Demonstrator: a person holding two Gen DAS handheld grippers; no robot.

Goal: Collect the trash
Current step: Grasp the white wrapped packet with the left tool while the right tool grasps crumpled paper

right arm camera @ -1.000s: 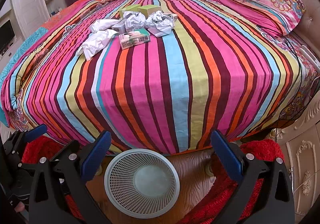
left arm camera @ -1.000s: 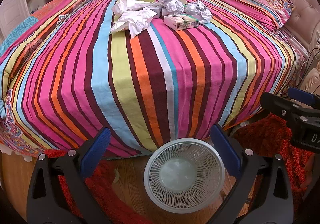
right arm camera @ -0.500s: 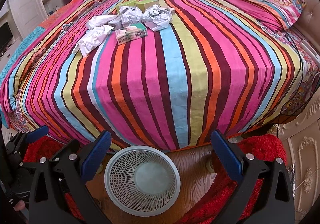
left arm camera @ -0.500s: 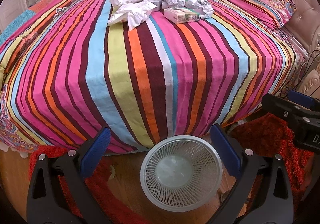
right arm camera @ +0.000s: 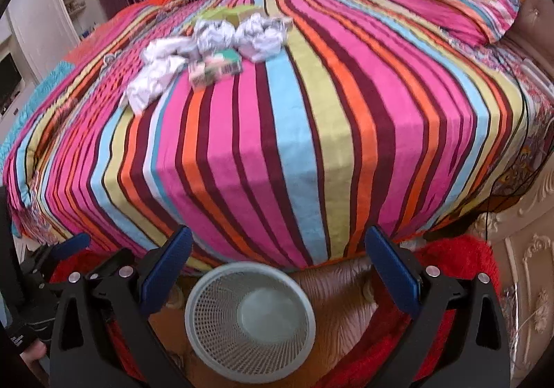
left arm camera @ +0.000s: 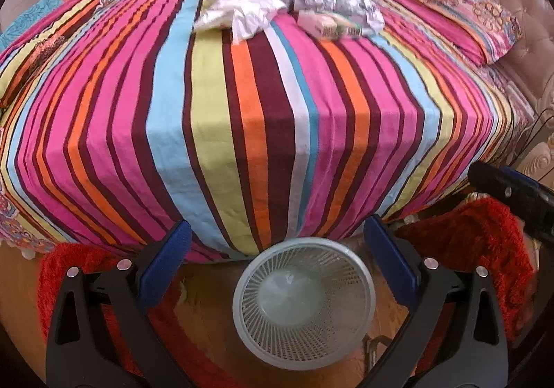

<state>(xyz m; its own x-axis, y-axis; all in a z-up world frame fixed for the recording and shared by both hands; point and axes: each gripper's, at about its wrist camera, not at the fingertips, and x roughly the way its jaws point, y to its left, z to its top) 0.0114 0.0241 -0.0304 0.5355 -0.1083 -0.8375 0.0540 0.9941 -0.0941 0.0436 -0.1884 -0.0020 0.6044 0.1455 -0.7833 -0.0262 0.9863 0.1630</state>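
Left gripper (left arm camera: 273,249) and right gripper (right arm camera: 275,249), each with its blue-padded fingers spread wide and holding nothing, above a white mesh wastebasket (left arm camera: 304,305) that stands on the wooden floor below and between the fingers, at the foot of a bed with a striped cover (left arm camera: 263,117). The trash, a cluster of crumpled white paper (right arm camera: 221,36) with a small printed carton (right arm camera: 216,71) at its near edge, lies on the cover well ahead of both grippers, toward the pillow end. A red shaggy rug (left arm camera: 467,242) flanks the wastebasket on both sides.
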